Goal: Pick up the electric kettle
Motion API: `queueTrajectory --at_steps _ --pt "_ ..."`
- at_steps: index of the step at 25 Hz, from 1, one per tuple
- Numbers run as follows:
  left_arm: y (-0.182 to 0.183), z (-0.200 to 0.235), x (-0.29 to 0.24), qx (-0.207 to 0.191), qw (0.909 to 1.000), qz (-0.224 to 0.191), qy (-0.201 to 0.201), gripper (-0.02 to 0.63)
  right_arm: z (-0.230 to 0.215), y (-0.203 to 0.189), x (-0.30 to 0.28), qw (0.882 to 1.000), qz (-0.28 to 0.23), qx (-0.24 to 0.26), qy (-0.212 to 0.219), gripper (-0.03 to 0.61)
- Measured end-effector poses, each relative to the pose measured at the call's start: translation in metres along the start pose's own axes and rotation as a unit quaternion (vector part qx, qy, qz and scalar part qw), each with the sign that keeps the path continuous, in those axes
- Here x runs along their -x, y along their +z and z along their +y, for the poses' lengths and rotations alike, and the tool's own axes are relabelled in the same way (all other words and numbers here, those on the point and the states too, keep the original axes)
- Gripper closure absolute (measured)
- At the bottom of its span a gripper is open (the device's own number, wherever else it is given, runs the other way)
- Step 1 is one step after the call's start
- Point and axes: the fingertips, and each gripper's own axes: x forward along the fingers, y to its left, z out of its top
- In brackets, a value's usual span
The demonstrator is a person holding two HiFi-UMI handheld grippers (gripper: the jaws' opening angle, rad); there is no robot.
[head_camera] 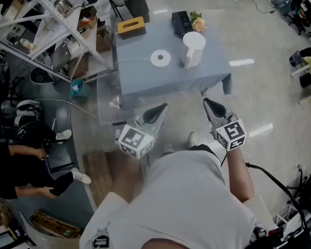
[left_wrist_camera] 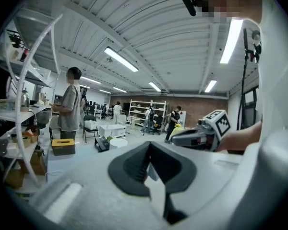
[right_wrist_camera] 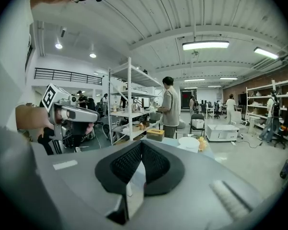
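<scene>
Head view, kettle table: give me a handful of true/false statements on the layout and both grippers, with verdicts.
1. The electric kettle stands upright on the grey table. True.
2. The right gripper is clamped on the kettle. False: its jaws are together with nothing between them, and it is on the near side of the table, clear of the kettle.
3. The yellow box sits near the table's far left corner. True.
4. The white disc lies to the right of the kettle. False: it lies to the kettle's left.
5. The left gripper has its jaws wide open. False: they are together and hold nothing.
</scene>
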Motion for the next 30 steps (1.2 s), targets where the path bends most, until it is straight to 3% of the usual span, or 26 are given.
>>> queueTrajectory --at_steps 19,30 --pt "0.014 0.008 -0.057 0.007 0.9989 -0.001 0.046 0.611 -0.074 0.008 -0.003 0.999 -0.027 -0.041 0.018 0.574" --pt "0.019 0.009 -0.064 0.003 0.9987 0.001 0.051 0.611 -0.069 0.009 -0.009 0.999 -0.012 -0.024 0.046 0.574"
